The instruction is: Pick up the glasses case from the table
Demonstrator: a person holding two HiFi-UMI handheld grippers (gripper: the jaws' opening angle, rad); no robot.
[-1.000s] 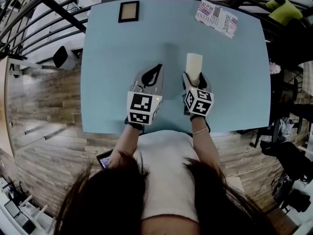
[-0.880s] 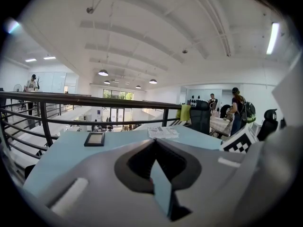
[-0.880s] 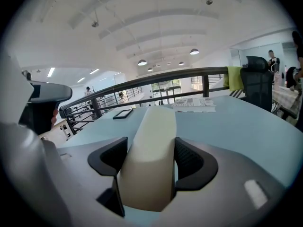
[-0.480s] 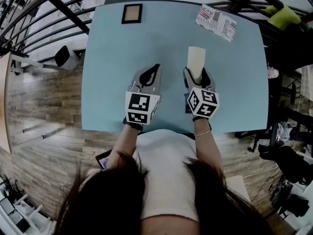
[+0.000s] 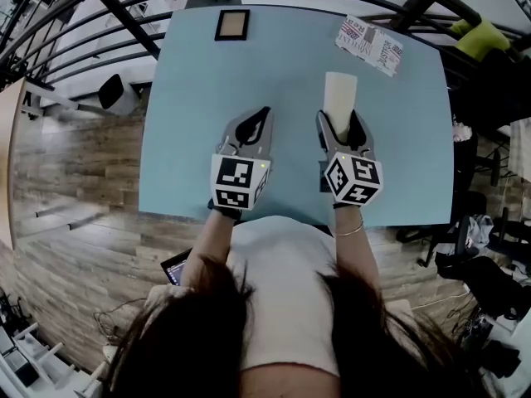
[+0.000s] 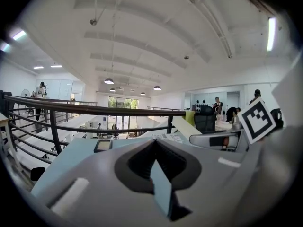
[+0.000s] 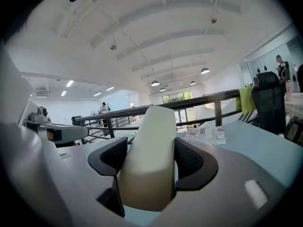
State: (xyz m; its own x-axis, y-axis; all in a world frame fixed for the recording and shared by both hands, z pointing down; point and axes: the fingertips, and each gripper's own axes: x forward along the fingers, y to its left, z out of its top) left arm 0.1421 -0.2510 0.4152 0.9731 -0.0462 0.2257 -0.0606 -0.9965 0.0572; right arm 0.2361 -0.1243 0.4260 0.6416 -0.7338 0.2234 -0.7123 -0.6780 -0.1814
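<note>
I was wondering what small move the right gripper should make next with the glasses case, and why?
Probably a short, straight lift with the jaws clamped. The right gripper presses both sides of the glasses case, but only at its near end; most of it sticks out forward over the table. I cannot tell whether it clears the surface, so a level rise seems safest.

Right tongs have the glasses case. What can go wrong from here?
1. The right tongs pinch the smooth, rounded glasses case near its rear end. Most of it sticks out ahead, so it could pivot or slip.
2. The shut left tongs sit close beside, so a sideways swing might knock the case.
</note>
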